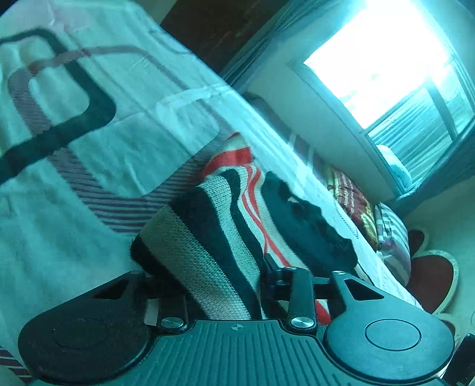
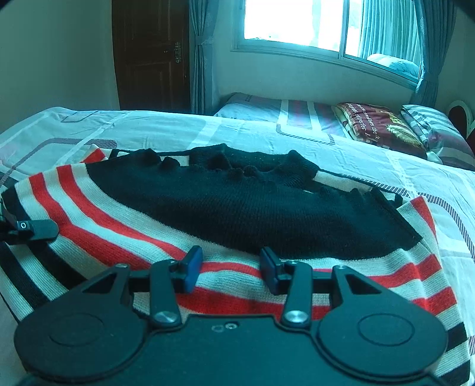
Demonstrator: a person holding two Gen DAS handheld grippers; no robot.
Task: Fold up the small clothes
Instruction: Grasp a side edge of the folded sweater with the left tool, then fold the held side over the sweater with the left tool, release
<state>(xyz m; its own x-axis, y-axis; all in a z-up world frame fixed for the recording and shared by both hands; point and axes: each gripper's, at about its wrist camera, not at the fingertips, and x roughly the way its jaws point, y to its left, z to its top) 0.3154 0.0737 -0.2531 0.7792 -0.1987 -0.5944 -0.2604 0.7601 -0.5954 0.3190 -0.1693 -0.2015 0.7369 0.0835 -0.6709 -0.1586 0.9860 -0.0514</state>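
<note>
one striped knit sweater [image 2: 225, 205], one bed [image 2: 341, 154], two pillows [image 2: 383, 127], one window [image 2: 299, 23], one door [image 2: 151, 53]

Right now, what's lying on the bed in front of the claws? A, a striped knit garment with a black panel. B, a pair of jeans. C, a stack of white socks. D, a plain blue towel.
A: the striped knit garment, banded red, white and black with a black panel across its upper part, is spread on the bed, and the left claw has bunched fabric between its fingers.
</note>
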